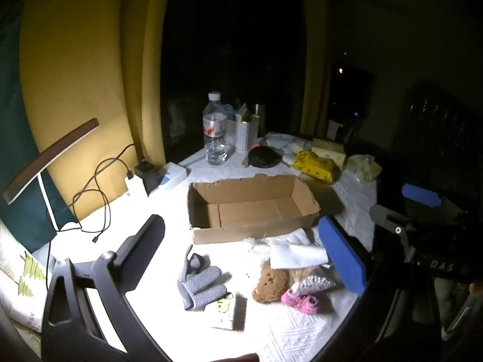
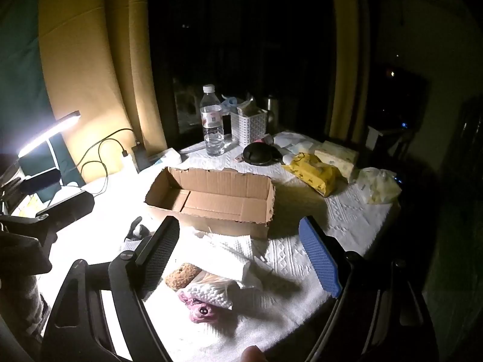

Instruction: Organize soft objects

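An open, empty cardboard box [image 1: 250, 208] sits mid-table; it also shows in the right wrist view [image 2: 211, 199]. In front of it lie a grey nubbed glove [image 1: 200, 283], a brown sponge [image 1: 270, 283], a pink toy [image 1: 302, 300], a white foam-wrapped bundle [image 1: 314, 283] and white paper towels [image 1: 295, 253]. My left gripper [image 1: 250, 253] is open above these, holding nothing. My right gripper [image 2: 244, 256] is open above the sponge [image 2: 182, 274], the pink toy [image 2: 199, 310], the white bundle [image 2: 208, 294] and the towels [image 2: 229, 256].
A water bottle [image 1: 215, 129], a white basket [image 2: 249, 128], a black round lid [image 2: 259, 154], a yellow wipes pack [image 2: 314, 173], tissue packs [image 2: 335, 155] and a plastic bag [image 2: 379, 185] stand behind the box. A desk lamp [image 2: 48, 132] and cables [image 1: 96, 193] are at the left. A small carton [image 1: 228, 310] lies near the glove.
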